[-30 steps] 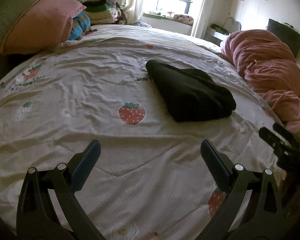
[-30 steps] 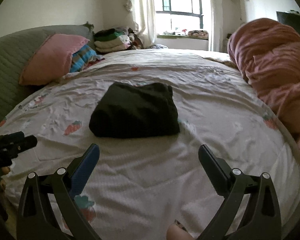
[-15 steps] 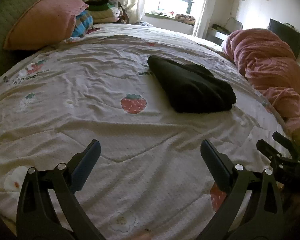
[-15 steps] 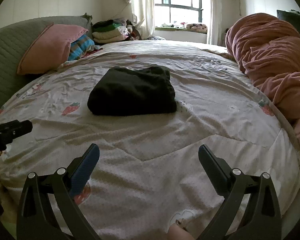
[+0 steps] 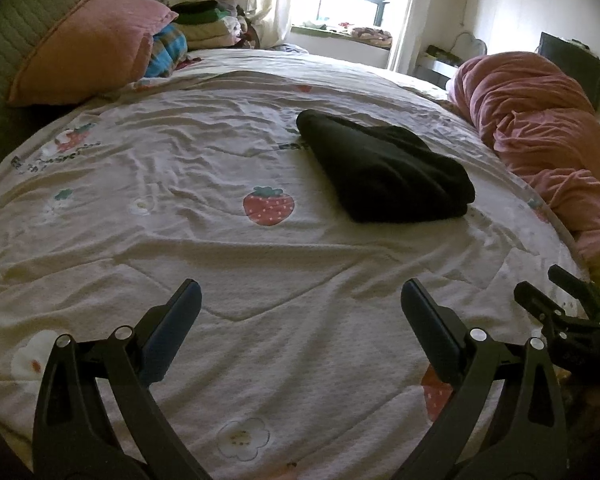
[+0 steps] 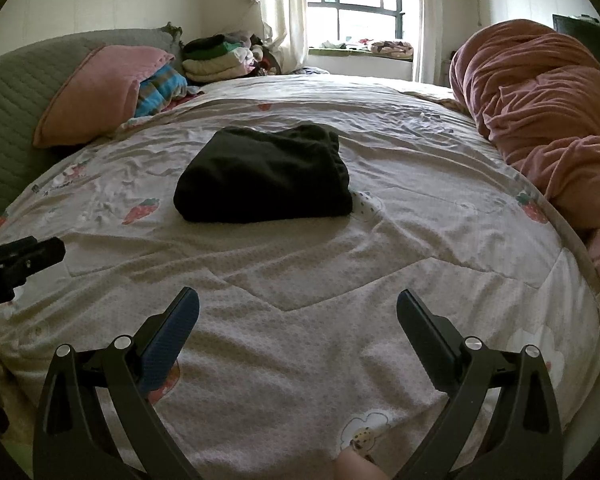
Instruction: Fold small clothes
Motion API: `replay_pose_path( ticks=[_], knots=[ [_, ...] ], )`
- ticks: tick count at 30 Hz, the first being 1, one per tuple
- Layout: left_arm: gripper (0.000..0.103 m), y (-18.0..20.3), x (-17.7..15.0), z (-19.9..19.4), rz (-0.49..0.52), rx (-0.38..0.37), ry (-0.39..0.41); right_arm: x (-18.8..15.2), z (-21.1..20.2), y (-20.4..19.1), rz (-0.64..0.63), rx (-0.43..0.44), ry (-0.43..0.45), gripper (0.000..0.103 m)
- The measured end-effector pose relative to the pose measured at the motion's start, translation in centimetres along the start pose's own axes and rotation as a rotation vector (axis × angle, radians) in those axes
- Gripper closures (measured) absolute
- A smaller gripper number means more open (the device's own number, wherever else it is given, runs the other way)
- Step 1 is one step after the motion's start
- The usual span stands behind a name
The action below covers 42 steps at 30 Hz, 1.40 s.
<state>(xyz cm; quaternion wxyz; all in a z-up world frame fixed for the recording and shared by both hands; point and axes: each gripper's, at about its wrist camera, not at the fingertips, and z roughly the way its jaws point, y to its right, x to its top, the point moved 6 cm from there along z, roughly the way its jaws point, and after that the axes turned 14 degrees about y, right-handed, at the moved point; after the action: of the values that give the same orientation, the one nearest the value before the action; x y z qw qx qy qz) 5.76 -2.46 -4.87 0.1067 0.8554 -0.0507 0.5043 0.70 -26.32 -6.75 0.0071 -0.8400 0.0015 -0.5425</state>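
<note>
A folded black garment lies on the strawberry-print bedspread, right of centre in the left wrist view. In the right wrist view the garment lies straight ahead on the bedspread. My left gripper is open and empty, hovering near the bed's front edge, well short of the garment. My right gripper is open and empty, also back near the front edge. Each gripper shows at the edge of the other's view: the right one, the left one.
A bunched pink duvet lies along the bed's right side. A pink pillow and a striped one lean on the grey headboard at left. A stack of folded clothes sits at the far end by the window.
Both grippers have drawn back toward the bed's front edge, so the garment looks farther away. Both stay open and empty. The garment has not moved.
</note>
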Motion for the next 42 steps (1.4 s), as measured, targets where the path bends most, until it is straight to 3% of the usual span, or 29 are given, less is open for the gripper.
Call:
replay_pose_path(
  ticks=[42],
  knots=[
    [0.009, -1.3, -0.5, 0.0, -0.003, 0.031, -0.023, -0.1, 0.4, -0.7, 0.010, 0.007, -0.018, 0.005]
  ],
)
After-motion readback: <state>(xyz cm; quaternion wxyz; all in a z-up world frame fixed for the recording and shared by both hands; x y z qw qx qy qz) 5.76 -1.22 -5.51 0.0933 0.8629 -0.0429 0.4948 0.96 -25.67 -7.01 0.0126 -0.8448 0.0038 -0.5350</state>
